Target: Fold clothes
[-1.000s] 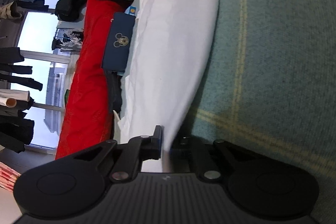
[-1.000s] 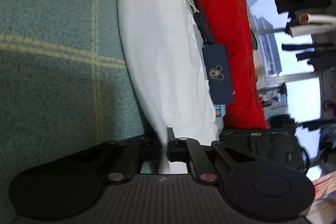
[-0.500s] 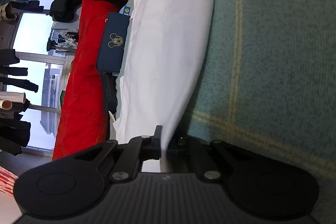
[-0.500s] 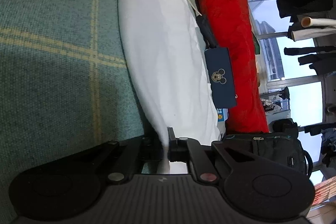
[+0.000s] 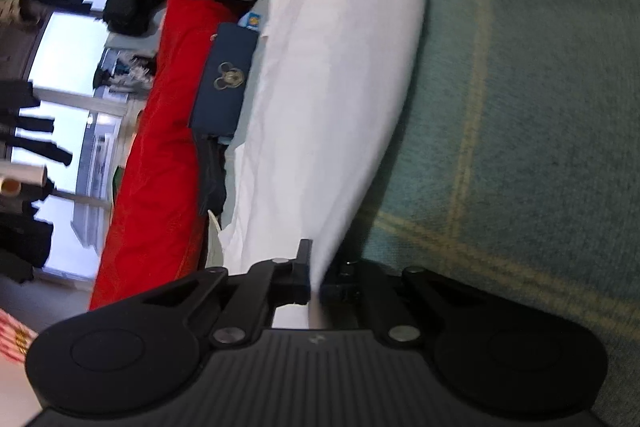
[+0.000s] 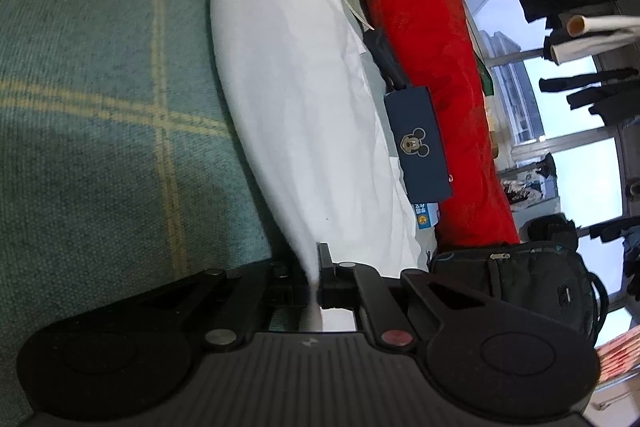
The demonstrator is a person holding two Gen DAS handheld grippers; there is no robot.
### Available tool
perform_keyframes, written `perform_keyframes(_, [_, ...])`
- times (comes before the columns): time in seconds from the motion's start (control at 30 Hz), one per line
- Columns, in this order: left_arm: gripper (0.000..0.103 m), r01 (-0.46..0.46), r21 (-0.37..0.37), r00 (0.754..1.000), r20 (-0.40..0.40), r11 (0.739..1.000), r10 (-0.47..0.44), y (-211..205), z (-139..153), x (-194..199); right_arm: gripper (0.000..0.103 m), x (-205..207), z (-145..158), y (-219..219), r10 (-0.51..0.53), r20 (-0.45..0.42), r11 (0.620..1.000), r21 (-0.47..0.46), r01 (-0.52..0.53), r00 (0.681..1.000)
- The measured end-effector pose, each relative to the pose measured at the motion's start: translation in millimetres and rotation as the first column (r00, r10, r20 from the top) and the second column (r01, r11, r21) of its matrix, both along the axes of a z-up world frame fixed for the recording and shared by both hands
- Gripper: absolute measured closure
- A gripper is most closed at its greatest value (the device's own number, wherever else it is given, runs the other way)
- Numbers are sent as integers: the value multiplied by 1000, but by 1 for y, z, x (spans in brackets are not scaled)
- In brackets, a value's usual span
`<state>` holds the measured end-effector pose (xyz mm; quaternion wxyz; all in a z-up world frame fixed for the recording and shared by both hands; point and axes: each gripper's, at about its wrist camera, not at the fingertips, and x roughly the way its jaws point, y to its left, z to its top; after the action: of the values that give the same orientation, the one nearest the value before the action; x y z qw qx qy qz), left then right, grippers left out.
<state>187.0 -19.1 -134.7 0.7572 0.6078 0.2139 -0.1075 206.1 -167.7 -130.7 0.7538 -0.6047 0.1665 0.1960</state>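
Barely anything has shifted since a second ago — both hands hold their place and the view only rocks a touch. Left gripper (image 5: pixel 316 277) is clamped tight on one end of the white garment (image 5: pixel 332 87), right gripper (image 6: pixel 316 281) pinched just as tight on the other end. White cloth (image 6: pixel 296 99) runs stretched between the two, long axis straight ahead from each set of fingers, hanging above the green checked bedspread (image 5: pixel 520 107) — a navy pouch (image 5: pixel 224 79) and red bedding (image 6: pixel 420 27) lie beyond. Neither hand is nearer; the coming fold needs both travelling together.
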Motion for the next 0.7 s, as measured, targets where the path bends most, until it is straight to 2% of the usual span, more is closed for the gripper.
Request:
perform_keyframes(0.3, [102, 28, 13, 996, 79, 1000, -29, 5, 29, -15, 97, -10, 33, 1, -19, -11, 998, 59, 20, 1000])
perform_keyframes(0.4, [102, 38, 18, 997, 72, 999, -39, 5, 35, -27, 97, -19, 46, 0, -15, -45, 996, 88, 19, 999])
perform_keyframes(0.5, [102, 57, 40, 997, 59, 998, -59, 7, 35, -45, 97, -36, 53, -1, 9, -73, 997, 77, -3, 997])
perform_keyframes(0.7, [102, 81, 37, 996, 23, 996, -81, 10, 40, -85, 97, -80, 64, -3, 41, -153, 996, 79, -29, 987])
